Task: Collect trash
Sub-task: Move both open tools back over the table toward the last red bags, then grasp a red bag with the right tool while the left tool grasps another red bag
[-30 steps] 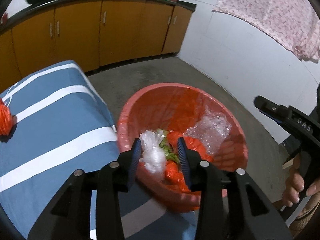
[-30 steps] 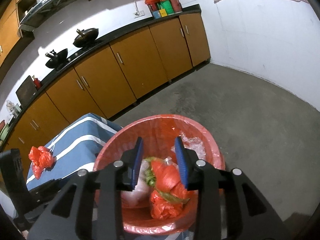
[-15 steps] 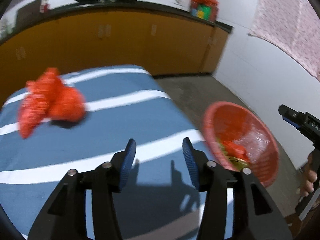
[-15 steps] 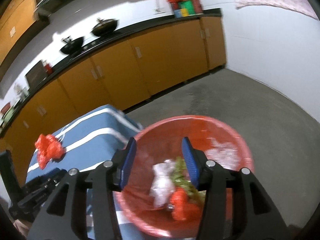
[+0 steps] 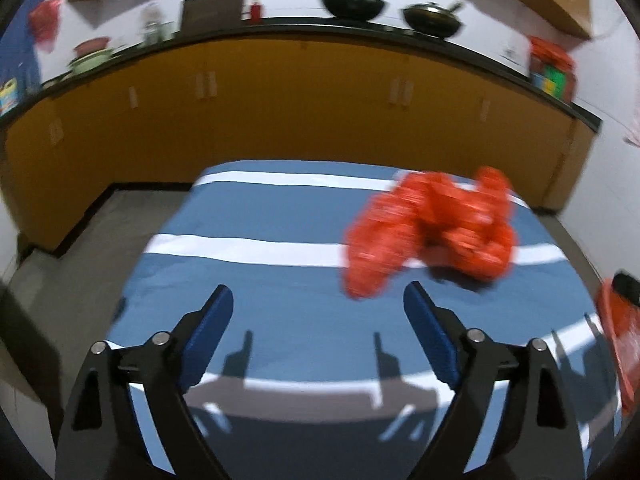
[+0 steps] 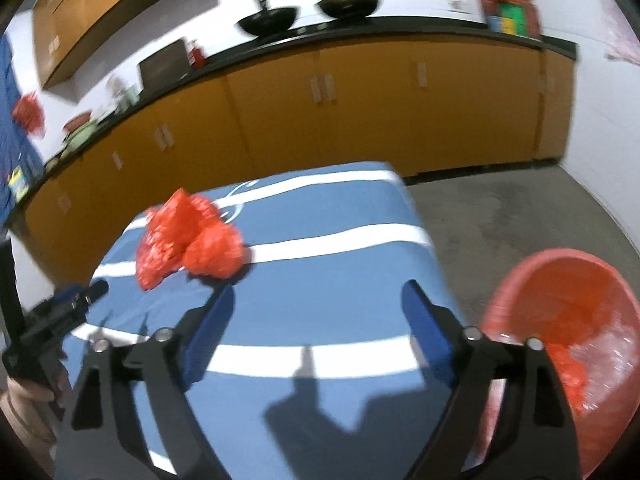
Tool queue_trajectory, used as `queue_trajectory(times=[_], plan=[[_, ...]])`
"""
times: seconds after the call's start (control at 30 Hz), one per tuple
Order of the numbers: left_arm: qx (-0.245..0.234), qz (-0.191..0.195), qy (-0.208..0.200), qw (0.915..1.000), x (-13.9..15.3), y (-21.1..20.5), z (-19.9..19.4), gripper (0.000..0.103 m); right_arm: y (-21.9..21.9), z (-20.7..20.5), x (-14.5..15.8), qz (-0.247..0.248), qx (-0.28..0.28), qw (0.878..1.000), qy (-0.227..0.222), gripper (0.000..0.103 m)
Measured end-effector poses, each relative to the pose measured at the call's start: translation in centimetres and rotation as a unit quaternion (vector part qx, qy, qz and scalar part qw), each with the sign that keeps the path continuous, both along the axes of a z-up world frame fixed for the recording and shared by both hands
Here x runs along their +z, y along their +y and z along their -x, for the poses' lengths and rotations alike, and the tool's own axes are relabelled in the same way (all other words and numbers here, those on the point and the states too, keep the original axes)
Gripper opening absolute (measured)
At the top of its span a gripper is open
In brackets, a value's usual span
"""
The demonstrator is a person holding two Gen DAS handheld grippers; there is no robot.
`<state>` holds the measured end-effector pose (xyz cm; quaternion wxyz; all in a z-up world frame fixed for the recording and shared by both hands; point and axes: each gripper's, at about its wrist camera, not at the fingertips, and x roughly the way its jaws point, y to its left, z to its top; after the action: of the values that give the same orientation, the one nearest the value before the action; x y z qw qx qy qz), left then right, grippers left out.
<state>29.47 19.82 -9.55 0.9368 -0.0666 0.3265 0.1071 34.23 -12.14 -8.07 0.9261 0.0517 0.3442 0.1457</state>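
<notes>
A crumpled red plastic bag [image 5: 432, 232] lies on the blue table with white stripes [image 5: 280, 280]; the right wrist view shows the same red bag [image 6: 188, 240] toward the far left of the table [image 6: 320, 280]. My left gripper [image 5: 318, 304] hovers over the table, below and left of the bag, its jaws opening wide with nothing between them. My right gripper [image 6: 318, 300] hangs over the table's right part, jaws also opening and empty. The red-lined bin [image 6: 580, 320] holding trash stands on the floor right of the table. The left gripper [image 6: 68, 304] shows at the left edge.
Yellow-brown cabinets [image 5: 320, 100] under a black counter run along the far wall, with woks [image 5: 352, 4] and jars on top. Grey floor [image 6: 520, 216] lies right of the table. A hand [image 6: 24, 388] holds the left tool at the lower left.
Both grippers swung left, away from the bin and over the table, and their jaws spread from narrow to wide. The red bag now sits near the left gripper's front.
</notes>
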Motion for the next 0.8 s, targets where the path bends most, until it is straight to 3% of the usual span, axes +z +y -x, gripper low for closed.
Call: queue_trajectory(times=[0.3,0.7,0.8], plan=[[0.034,-0.003,-0.016,0.9993,0.0,4.4,-2.5,0.095,8.4,-3.2,-2.4,0.042,0.051,0.998,-0.008,0.096],[0.026,-0.018,-0.016,0.9994,-0.7,4.8,-3.7,0.096,14.8,-6.6,-3.6,0.117,0.097,0.988,-0.024,0.096],[0.023,-0.022,-0.016,0.9994,-0.7,4.7,-3.8,0.096,14.8,-7.1,-4.0,0.116,0.11,0.987,-0.012,0.074]])
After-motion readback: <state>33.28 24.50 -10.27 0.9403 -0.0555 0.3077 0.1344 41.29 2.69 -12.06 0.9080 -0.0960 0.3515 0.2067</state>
